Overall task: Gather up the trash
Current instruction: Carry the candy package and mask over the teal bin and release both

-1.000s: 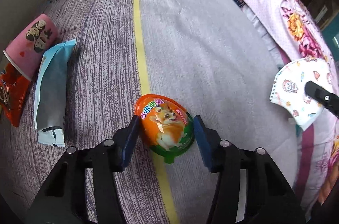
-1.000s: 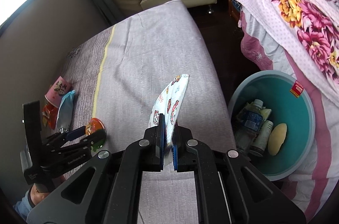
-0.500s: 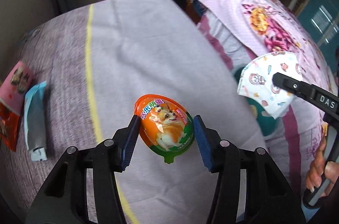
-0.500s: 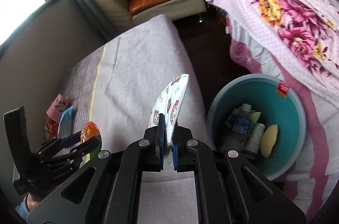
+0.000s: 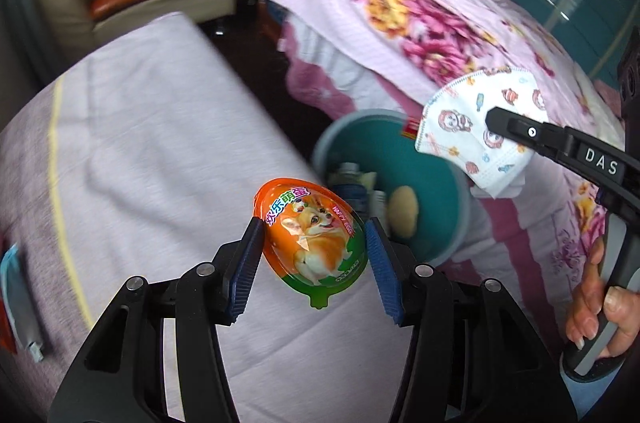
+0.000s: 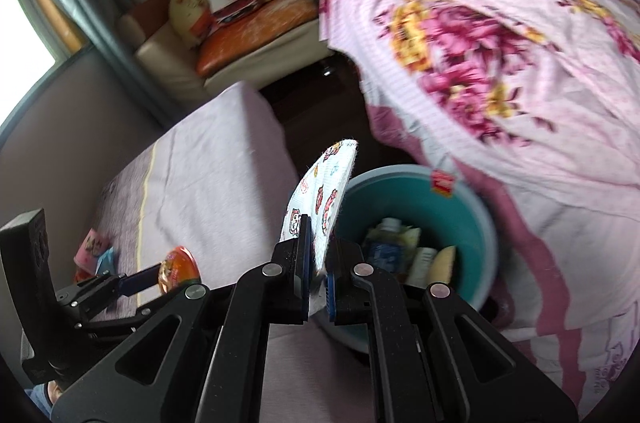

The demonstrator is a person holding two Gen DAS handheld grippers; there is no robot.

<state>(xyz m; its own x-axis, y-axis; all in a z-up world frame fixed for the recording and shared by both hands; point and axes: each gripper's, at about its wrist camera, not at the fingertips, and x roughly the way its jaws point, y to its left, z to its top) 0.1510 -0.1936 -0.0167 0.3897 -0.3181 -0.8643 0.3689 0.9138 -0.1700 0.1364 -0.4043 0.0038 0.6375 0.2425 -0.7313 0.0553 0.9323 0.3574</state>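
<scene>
My left gripper (image 5: 314, 255) is shut on an orange and green egg-shaped toy pack (image 5: 314, 239) with a corgi on it, held in the air above the grey bedspread near its right edge. My right gripper (image 6: 318, 263) is shut on a white face mask (image 6: 324, 191) with cartoon prints; the mask also shows in the left wrist view (image 5: 476, 127), raised over the teal trash basin (image 5: 404, 151). The basin (image 6: 476, 207) stands on the floor between the two beds and holds bottles and a yellow lump. The left gripper (image 6: 160, 273) shows at the lower left of the right wrist view.
A blue-grey wrapper (image 5: 16, 295), an orange packet and a pink cup (image 6: 94, 243) lie on the grey bedspread (image 5: 160, 143) at the left. A bed with a pink flowered cover (image 5: 420, 23) is on the right. A sofa with cushions (image 6: 240, 35) is at the back.
Both grippers have swung to the right with their loads, toward the teal basin. The egg pack has risen off the bedspread. The mask now hangs over the basin's rim.
</scene>
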